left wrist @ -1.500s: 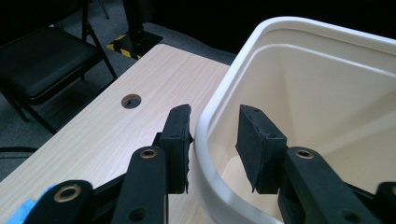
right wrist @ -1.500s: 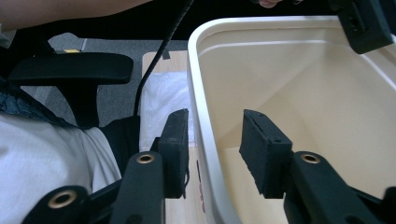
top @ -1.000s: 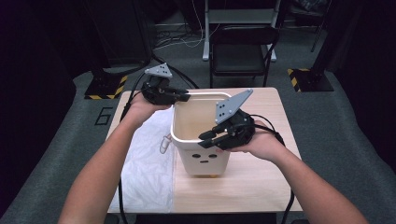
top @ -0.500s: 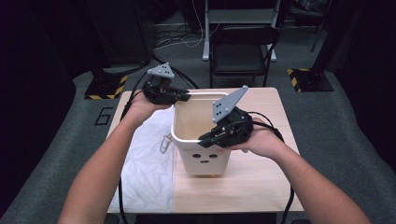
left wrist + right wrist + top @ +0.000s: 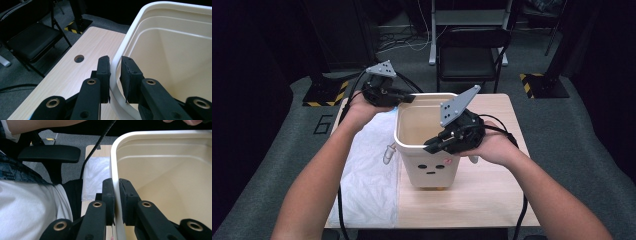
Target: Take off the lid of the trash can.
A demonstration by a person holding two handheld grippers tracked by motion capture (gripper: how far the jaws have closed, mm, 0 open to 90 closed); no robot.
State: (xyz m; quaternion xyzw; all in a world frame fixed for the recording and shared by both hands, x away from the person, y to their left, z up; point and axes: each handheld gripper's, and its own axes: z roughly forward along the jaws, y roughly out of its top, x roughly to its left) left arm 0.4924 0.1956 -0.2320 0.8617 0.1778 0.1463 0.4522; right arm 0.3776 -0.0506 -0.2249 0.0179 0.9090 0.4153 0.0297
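Cream plastic bin with a printed face stands on the wooden table beside a white bag, its rim pinched by the right gripper and straddled, slightly gapped, by the left gripper, its floor hidden below the walls.

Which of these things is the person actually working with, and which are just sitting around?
In use:
- cream bin
- left gripper, its jaws either side of the bin's rim
- right gripper, clamped on the rim

Lying about:
- white plastic sheet on the table
- black chair behind the table
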